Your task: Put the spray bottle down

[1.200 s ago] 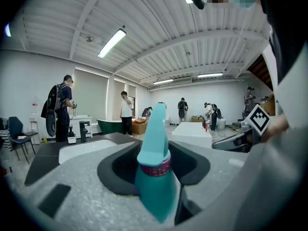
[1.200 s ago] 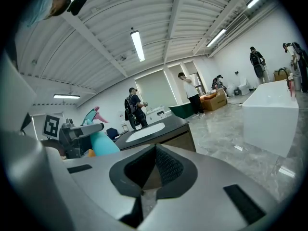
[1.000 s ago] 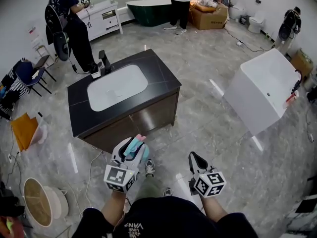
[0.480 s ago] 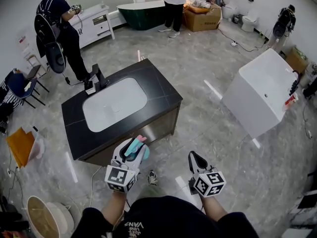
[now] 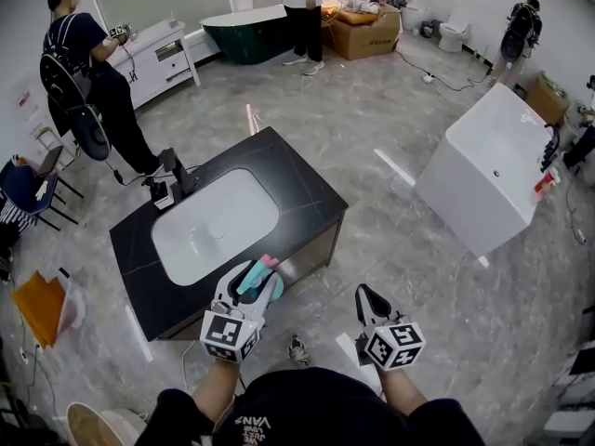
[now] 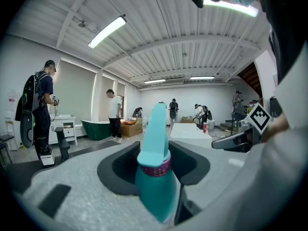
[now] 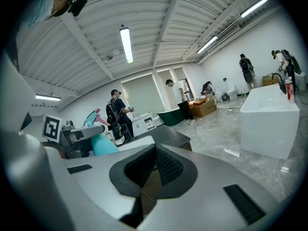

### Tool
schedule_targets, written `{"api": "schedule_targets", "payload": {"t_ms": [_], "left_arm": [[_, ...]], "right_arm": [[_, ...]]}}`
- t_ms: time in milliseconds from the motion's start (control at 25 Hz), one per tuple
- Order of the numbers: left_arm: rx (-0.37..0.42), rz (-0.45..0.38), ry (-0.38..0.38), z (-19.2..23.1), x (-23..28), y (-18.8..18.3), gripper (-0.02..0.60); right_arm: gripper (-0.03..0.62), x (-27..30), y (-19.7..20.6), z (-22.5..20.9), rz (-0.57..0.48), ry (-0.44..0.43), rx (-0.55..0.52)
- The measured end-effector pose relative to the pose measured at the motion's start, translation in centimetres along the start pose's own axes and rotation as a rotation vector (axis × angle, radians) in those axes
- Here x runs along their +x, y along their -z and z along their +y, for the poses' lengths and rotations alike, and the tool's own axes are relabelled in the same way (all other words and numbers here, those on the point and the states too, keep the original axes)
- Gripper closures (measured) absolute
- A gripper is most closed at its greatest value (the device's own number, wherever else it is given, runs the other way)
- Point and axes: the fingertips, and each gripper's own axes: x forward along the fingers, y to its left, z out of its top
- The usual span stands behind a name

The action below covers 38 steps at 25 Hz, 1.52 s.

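A teal spray bottle [image 5: 257, 278] with a pink nozzle tip is held in my left gripper [image 5: 253, 273], whose jaws are shut on its body. In the left gripper view the spray bottle [image 6: 156, 177] stands upright between the pads, its trigger head rising past a purple collar. The left gripper hangs just short of the near edge of a black vanity top [image 5: 307, 193] with a white sink [image 5: 214, 226] and a black faucet [image 5: 177, 175]. My right gripper [image 5: 365, 297] is shut and holds nothing. In the right gripper view the right gripper [image 7: 149, 174] has its pads together, and the spray bottle [image 7: 98, 141] shows at the left.
A white bathtub [image 5: 493, 170] stands on the floor to the right. One person [image 5: 84, 72] is at a white cabinet at the back left, another person [image 5: 302, 7] by a green tub [image 5: 246, 31]. An orange bag [image 5: 42, 305] and a round basket [image 5: 93, 426] lie at the left.
The vanity has drawn nearer and lower in the head view as I walk toward it. Both grippers keep their places in the view, and the left one still grips the bottle.
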Motion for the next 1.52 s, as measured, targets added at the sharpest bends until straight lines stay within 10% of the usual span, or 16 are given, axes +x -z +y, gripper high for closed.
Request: {"api": "schedule_targets", "payload": {"t_ms": [680, 1520], "left_arm": [[-0.011, 0.0, 0.037, 7.3, 3.7, -0.6, 0.403], [-0.023, -0.035, -0.119, 11.8, 13.9, -2.6, 0.403]], "right_arm": [[0.595, 7.5, -1.7, 1.5, -0.002, 0.037, 0.013], [0.595, 16.9, -7.3, -4.8, 0.069, -0.1, -0.046]]}}
